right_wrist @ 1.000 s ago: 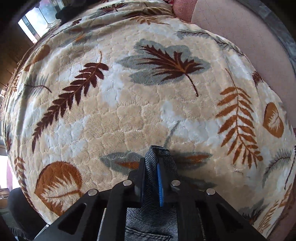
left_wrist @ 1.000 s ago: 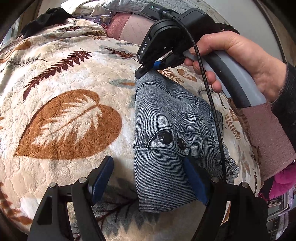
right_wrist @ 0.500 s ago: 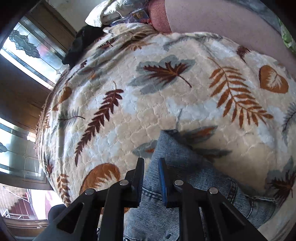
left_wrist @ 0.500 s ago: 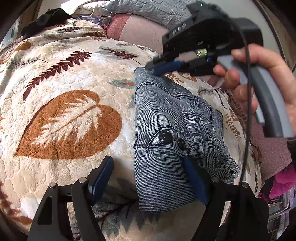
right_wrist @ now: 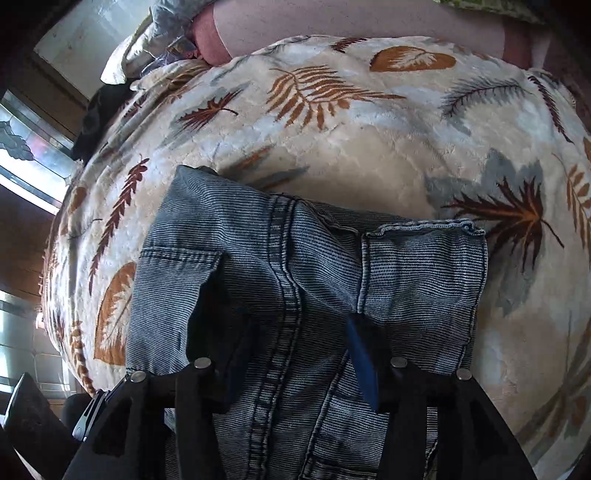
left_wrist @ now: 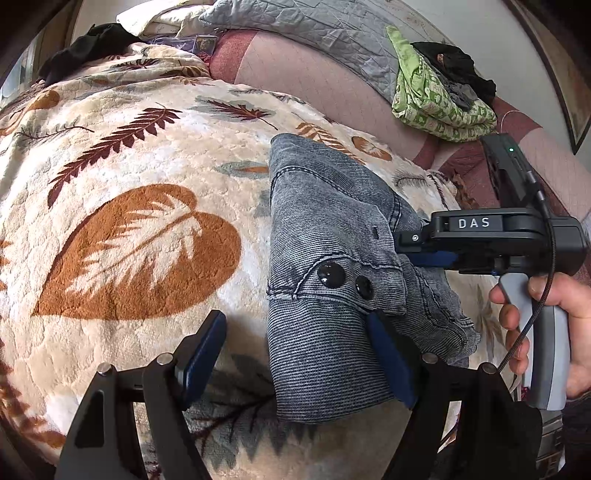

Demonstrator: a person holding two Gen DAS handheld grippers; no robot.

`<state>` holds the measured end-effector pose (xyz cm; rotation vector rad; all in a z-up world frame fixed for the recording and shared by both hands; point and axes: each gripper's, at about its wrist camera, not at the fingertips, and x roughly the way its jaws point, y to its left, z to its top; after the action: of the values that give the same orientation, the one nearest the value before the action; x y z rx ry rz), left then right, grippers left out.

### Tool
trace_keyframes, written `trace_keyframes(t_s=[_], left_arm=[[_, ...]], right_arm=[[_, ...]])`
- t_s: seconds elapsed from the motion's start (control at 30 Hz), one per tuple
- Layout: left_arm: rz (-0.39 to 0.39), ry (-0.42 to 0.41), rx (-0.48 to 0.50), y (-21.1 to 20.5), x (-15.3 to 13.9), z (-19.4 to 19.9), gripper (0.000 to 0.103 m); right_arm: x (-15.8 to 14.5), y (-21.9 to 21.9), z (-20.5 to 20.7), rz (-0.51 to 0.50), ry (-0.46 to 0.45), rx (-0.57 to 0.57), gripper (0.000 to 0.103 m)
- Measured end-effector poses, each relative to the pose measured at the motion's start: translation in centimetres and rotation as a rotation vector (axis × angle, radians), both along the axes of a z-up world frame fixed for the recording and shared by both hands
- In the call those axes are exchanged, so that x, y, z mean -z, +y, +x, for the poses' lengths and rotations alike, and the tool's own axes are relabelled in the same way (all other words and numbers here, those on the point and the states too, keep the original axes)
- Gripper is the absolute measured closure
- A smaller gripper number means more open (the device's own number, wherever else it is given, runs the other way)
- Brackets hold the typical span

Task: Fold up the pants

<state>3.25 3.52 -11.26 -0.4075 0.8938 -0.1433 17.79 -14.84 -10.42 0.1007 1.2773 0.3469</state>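
Observation:
The grey-blue denim pants point(left_wrist: 325, 251) lie folded into a narrow stack on the leaf-print blanket point(left_wrist: 140, 206), two black buttons on top. My left gripper point(left_wrist: 295, 354) is open, its blue pads straddling the near end of the stack without gripping it. My right gripper point(left_wrist: 413, 251) comes in from the right side of the stack, low over the denim. In the right wrist view the right gripper point(right_wrist: 299, 354) is open, its fingers spread just above the folded pants point(right_wrist: 295, 266), holding nothing.
A pink sofa back point(left_wrist: 314, 74) runs behind the blanket. A green patterned cloth with dark clothes point(left_wrist: 439, 96) lies at the far right. A grey quilt point(left_wrist: 295, 26) and a black garment point(left_wrist: 88, 48) lie at the back. Windows point(right_wrist: 22, 170) stand at the left.
My right gripper let go of the far corner of the pants, opened, and moved down to the right side of the stack. My left gripper stayed still and open.

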Motion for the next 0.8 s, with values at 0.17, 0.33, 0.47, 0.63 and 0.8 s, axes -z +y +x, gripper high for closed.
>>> trace_keyframes(t_s=[0.17,0.33,0.47,0.63,0.8], left_arm=[[0.030,-0.017,-0.005,-0.1,-0.1,-0.1,0.023],[0.050,-0.030,-0.009,-0.3,-0.1,-0.1,0.022],[0.052,-0.044,-0.012,-0.2,-0.4,-0.4,0.022],[0.064,-0.073,-0.061,0.3,-1.2,-1.3,0.022],[0.171,-0.087,-0.060,-1.1,-2.3,-1.5,0.022]], right_arm=[[-4.1,-0.7,-2.6,-0.011,-0.146,0.019,0.048],[-1.2,-2.4,-6.2,-0.110,-0.122,0.017,0.041],[-1.1,-2.5,-7.1,-0.120,-0.161,0.006,0.038],[-4.1,-4.8,-10.0,-0.044,-0.262,0.043,0.033],[0.0,-5.7,-10.9,-0.044,-0.206,0.033,0.023]])
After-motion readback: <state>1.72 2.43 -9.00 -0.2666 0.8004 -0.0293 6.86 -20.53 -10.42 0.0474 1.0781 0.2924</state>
